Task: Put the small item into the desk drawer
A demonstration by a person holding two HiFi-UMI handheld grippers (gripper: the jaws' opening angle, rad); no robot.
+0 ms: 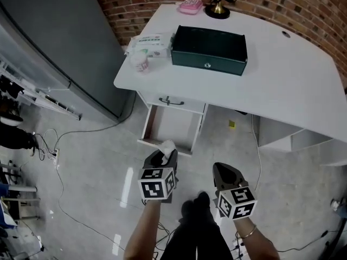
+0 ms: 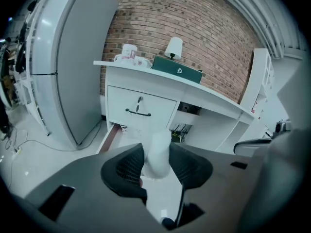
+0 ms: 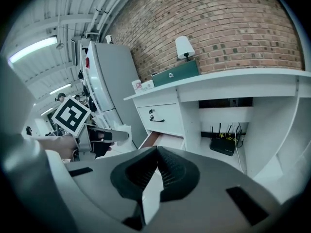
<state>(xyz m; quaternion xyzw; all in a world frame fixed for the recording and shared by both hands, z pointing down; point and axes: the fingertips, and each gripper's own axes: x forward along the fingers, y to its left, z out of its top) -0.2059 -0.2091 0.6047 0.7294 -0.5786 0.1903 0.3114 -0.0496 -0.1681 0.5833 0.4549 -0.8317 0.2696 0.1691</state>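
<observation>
My left gripper (image 1: 162,156) is shut on a small white crumpled item (image 1: 167,145), which sticks out past the fingertips. It hovers just in front of the open lower desk drawer (image 1: 147,124), near that drawer's front edge. In the left gripper view the white item (image 2: 158,153) sits pinched between the two dark pads, with the open drawer (image 2: 112,133) low and ahead. My right gripper (image 1: 225,172) hangs to the right, shut, with nothing in it. The right gripper view shows the left gripper (image 3: 104,136) with the white item (image 3: 124,129) beside the drawer (image 3: 156,140).
The upper drawer (image 1: 171,101) is closed. On the white desk (image 1: 282,75) stand a dark green box (image 1: 209,49), a tissue pack (image 1: 152,43), a pink item (image 1: 190,5) and a lamp base (image 1: 218,7). A grey cabinet (image 1: 54,42) stands left. Cables (image 1: 50,144) lie on the floor.
</observation>
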